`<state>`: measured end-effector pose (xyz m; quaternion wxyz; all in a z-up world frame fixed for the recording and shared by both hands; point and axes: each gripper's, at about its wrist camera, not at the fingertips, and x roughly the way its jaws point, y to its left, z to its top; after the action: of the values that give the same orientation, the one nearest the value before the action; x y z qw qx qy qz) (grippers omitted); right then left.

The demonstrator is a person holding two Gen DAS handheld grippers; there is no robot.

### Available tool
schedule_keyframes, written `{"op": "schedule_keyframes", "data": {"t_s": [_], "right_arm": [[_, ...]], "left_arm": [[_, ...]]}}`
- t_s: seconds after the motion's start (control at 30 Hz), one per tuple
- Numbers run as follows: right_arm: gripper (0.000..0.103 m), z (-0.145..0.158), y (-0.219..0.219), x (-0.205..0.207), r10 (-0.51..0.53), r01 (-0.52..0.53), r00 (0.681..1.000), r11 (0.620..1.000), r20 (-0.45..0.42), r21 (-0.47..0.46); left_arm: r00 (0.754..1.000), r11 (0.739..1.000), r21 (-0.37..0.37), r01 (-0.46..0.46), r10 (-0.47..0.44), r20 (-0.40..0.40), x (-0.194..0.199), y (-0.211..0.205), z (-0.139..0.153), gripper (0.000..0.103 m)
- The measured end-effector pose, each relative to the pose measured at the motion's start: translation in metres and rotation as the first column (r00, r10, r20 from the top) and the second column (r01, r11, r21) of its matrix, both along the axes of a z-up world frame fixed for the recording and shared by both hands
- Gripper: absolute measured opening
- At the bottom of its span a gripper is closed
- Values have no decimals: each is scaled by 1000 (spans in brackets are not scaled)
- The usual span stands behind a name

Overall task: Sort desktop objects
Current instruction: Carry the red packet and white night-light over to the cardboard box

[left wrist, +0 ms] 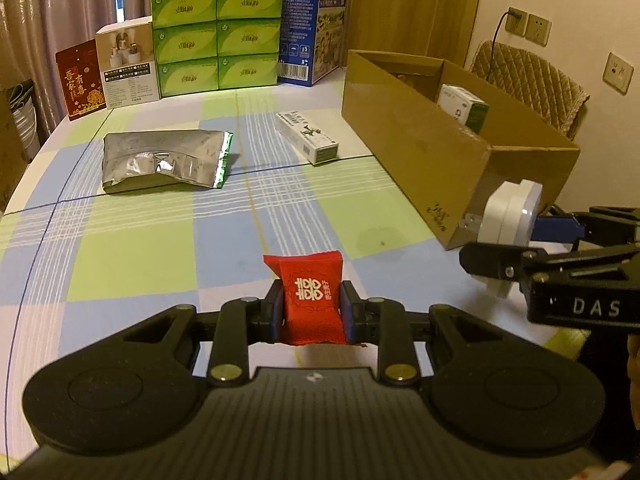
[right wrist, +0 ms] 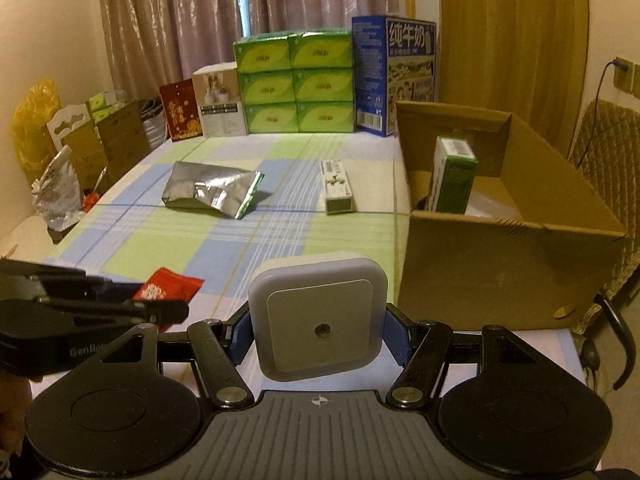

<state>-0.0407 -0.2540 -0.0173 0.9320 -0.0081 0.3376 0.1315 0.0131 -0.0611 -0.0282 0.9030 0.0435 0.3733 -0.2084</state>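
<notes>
The left hand-held gripper point(left wrist: 312, 310) tilts downward, its jaws nearly together and pinching a red sachet point(left wrist: 311, 298) (held upright between the pads). The right hand-held gripper point(right wrist: 318, 336) tilts downward too, jaws about half spread and clamped on the sides of a white square night light point(right wrist: 318, 318). The two sit near each other, side by side.

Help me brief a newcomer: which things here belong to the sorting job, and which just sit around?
Job: red candy packet, white night light, silver foil pouch, slim white carton, cardboard box.
Around: green tissue packs, blue milk carton, quilted chair.
</notes>
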Motion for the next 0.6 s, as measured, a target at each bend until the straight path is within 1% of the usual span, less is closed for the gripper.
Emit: {"op": "schedule_keyframes", "data": {"t_s": [0.3,0.6], "right_arm": [[63,15,-10,-11,-17,17,1000,1000,19,4],[63,32,-25,-13,-58,58,997,998,52,5]], "left_arm": [[1000,1000,-22,-5,5,5,-16,-6,15,23],[999,999,-39,26,-24,45,-15,-21,39,23]]}}
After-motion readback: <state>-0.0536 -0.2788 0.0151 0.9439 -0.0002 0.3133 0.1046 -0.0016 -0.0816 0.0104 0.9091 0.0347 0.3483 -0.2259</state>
